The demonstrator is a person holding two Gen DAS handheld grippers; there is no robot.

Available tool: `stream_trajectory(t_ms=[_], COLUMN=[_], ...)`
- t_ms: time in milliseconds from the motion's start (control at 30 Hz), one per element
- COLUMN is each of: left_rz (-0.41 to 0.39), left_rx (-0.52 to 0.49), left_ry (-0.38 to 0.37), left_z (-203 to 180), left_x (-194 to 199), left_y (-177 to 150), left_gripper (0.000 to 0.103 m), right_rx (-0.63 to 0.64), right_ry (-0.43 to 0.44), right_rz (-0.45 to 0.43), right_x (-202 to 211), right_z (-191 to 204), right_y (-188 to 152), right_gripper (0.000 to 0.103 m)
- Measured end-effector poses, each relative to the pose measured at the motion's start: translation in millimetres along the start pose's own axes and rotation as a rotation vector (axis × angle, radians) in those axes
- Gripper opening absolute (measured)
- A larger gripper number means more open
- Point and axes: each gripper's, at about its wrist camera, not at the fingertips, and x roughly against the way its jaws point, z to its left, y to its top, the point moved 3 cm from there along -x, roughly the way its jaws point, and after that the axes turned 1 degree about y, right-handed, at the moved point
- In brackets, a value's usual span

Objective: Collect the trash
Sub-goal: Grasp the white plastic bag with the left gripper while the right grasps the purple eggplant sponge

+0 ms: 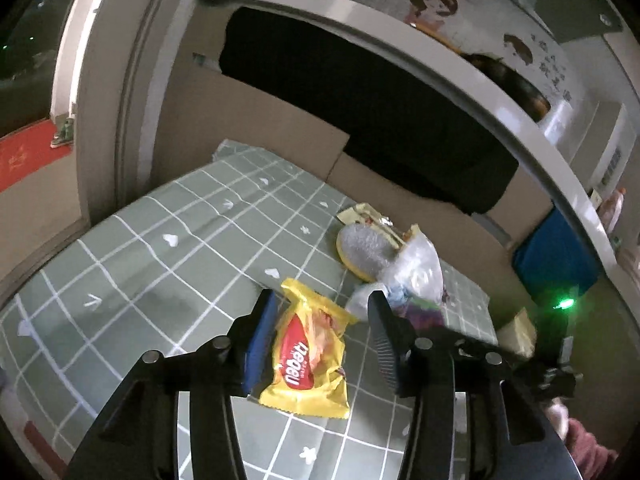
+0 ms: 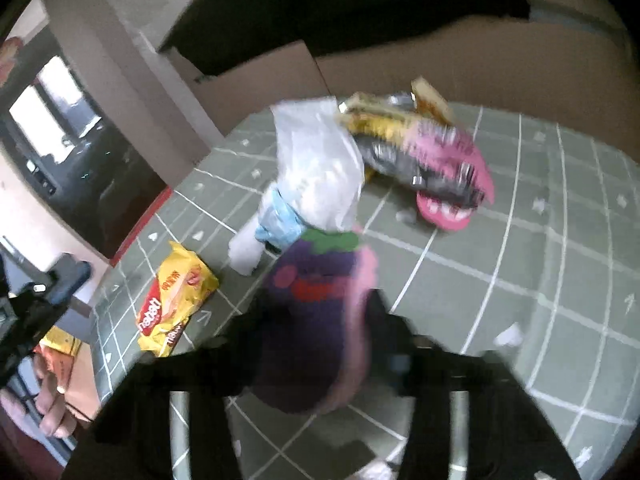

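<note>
Left gripper: jaws apart, yellow snack wrapper lying between them on the green checked tablecloth, against the left pad, clear of the right. Right gripper: jaws clamped on a purple and pink packet, blurred. Just beyond it, a white plastic bag. Farther back, a pile of foil wrappers near the cardboard.
</note>
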Motion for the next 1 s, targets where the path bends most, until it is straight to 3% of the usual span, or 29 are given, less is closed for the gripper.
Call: stream_trajectory(t_ms=[33, 67, 233, 400, 467, 500, 567, 600, 767, 900, 1000], left_rz=[0.012, 0.025, 0.138, 0.176, 0.197, 0.208, 0.237, 0.243, 0.330, 0.328, 0.302], left_rx=[-0.021, -0.041, -0.193, -0.279, -0.270, -0.255, -0.199, -0.172, -0.040, -0.083, -0.129], left_ry=[-0.008, -0.018, -0.069, 0.000, 0.034, 0.036, 0.022, 0.010, -0.043, -0.050, -0.005], left_z=[-7, -14, -55, -77, -78, -78, -76, -75, -82, -96, -98], left_x=[-8, -14, -65, -120, -140, -145, -159, -162, -181, -172, -147], left_y=[-2, -4, -1, 8, 10, 10, 10, 10, -3, -13, -22], left_gripper=[0.048, 0.048, 0.048, 0.048, 0.048, 0.048, 0.048, 0.048, 0.048, 0.028, 0.026], right_rx=[0.008, 0.022, 0.027, 0.016, 0.009, 0.002, -0.009, -0.025, -0.050, -0.038, -0.001], right_ry=[0.005, -0.001, -0.003, -0.062, -0.084, -0.099, -0.095, -0.081, -0.044, -0.022, -0.011], right_rz=[-0.015, -0.037, -0.102, -0.147, -0.156, -0.159, -0.163, -0.163, -0.122, -0.087, -0.075], right_x=[5, 16, 61, 90, 97, 100, 101, 101, 87, 72, 67], right_z=[-1, -3, -24, -47, -58, -64, -73, -78, -79, -64, -53], right_y=[4, 6, 6, -7, -14, -19, -22, -25, -29, -28, -31], right_gripper=[0.005, 0.000, 0.002, 0.002, 0.005, 0.013, 0.041, 0.044, 0.044, 0.044, 0.044])
